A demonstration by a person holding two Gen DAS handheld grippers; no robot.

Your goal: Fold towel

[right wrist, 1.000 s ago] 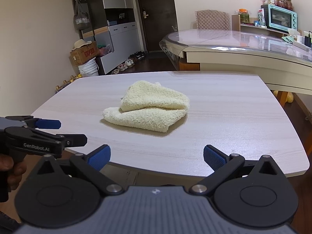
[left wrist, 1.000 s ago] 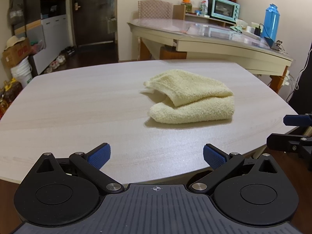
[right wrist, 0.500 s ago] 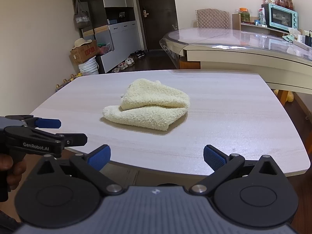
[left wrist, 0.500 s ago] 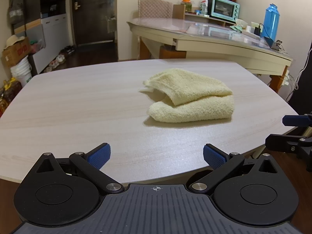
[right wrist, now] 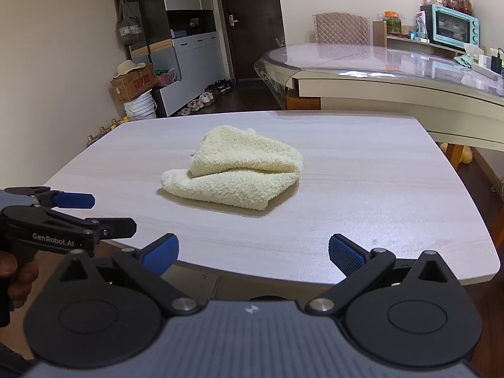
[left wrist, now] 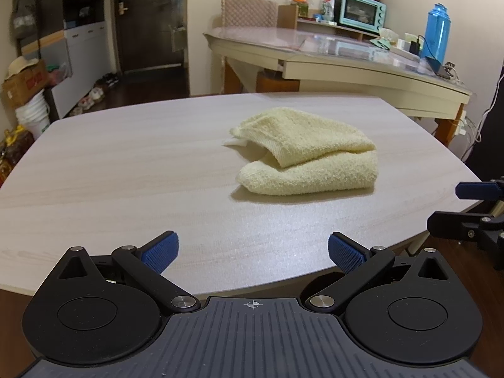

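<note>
The towel (left wrist: 307, 154) lies folded in a soft bundle on the counter (left wrist: 126, 173), an upper layer draped over a thicker lower roll, well ahead of both claws and touched by neither. From the left claw (left wrist: 253, 250) it sits ahead and a little to the right; from the right claw (right wrist: 253, 250) it sits ahead and slightly to the left (right wrist: 236, 173). Both claws hover at the counter's near edge (right wrist: 378, 252) with blue pads spread wide and nothing between them. The left claw appears at the left of the right wrist view (right wrist: 91, 211), held by a hand (right wrist: 14, 275); the right claw shows at the right edge of the left wrist view (left wrist: 469, 208). Beyond the counter stands a glass-topped table (left wrist: 330, 47) carrying a small oven (left wrist: 359, 11) and a blue bottle (left wrist: 436, 31).
</note>
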